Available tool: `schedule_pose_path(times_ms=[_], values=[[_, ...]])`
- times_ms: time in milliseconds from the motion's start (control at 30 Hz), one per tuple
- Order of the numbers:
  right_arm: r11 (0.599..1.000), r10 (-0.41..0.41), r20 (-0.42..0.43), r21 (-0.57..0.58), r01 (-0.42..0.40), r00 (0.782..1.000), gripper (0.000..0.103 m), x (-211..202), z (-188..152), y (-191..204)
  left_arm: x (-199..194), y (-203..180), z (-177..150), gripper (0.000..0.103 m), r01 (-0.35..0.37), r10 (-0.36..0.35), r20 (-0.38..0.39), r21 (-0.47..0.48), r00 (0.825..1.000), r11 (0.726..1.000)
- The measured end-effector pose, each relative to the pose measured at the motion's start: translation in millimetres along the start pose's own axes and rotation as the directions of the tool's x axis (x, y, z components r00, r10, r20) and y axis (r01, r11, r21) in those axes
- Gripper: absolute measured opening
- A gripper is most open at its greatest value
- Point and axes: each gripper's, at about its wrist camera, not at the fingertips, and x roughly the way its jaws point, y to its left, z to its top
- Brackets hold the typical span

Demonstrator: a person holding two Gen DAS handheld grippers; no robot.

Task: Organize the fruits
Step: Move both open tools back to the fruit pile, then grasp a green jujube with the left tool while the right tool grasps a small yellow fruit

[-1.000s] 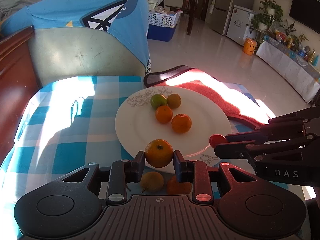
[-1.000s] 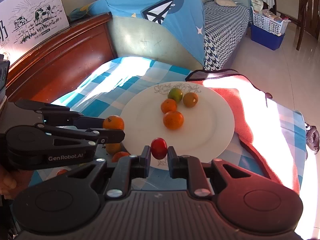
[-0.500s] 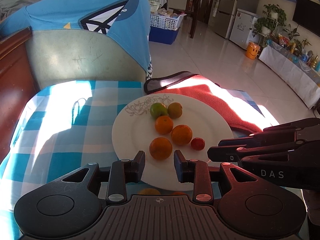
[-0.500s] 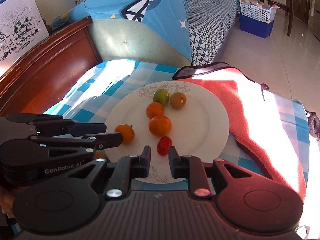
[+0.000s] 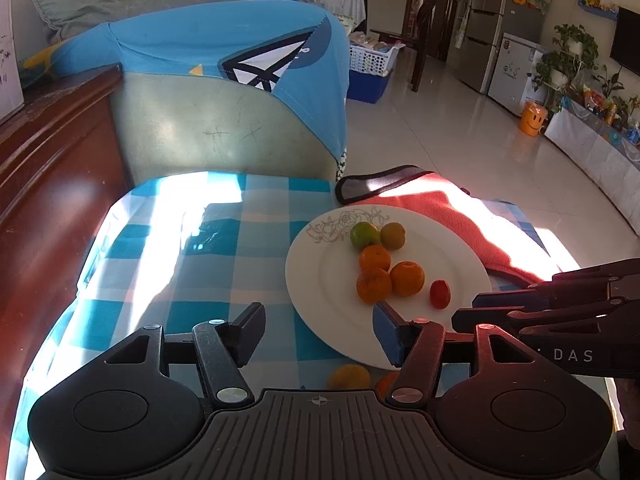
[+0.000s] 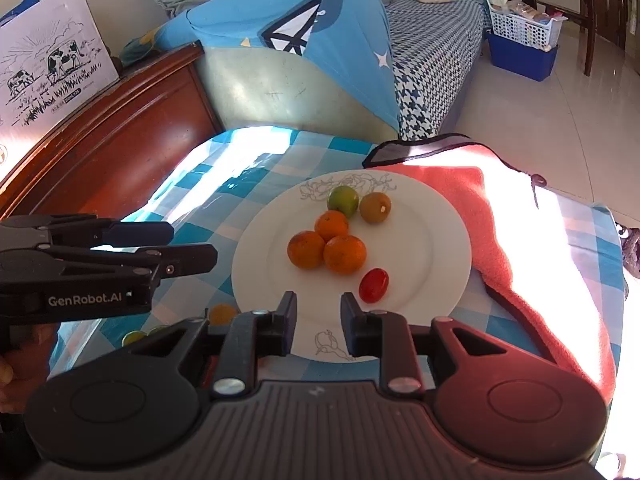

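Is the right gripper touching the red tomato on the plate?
Apart. The right wrist view shows bare plate between the open right gripper and the red tomato.

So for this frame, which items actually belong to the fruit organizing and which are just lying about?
Part of the job:
- white plate
- three oranges, green citrus, brownish fruit, red tomato on it
- loose fruits on the tablecloth beside the plate
- left gripper and right gripper, both open and empty

Lying about:
- red towel
- checked tablecloth
- cow-print box
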Motion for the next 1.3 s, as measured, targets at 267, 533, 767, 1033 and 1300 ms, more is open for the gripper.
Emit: schedule_pose_path(times_ms=[267,533,767,1033,1300], values=[[1.000,0.023,0.005,-0.017,-0.023,1.000,0.032,-12.8,-8.8,11.2,-29.3,24.0,-15.4,0.069,-0.060,0.059,-0.014,-0.058,0.998,0.996],[0.997,0.077,-0.002,-0.013,-0.077,0.997,0.033,-20.4,-25.1,31.2,-51.1,41.1,-37.8,0.069,-0.090,0.086,-0.046,-0.089,0.995,0.992],[0.988,0.143,-0.038,-0.051,-0.145,0.989,0.033,-22.1,-49.0,58.2,-59.6,46.6,-59.4,0.069,-0.096,0.091,-0.075,-0.065,0.993,0.993],[0.974,0.167,-0.109,-0.134,-0.181,0.980,0.033,-10.8,-67.8,80.1,-53.7,52.1,-73.2,0.069,-0.084,0.079,-0.109,-0.046,0.991,0.995],[0.967,0.158,-0.138,-0.177,-0.182,0.978,0.033,5.0,-70.6,90.3,-43.6,41.0,-78.9,0.069,-0.051,0.054,-0.121,0.025,0.991,0.998]])
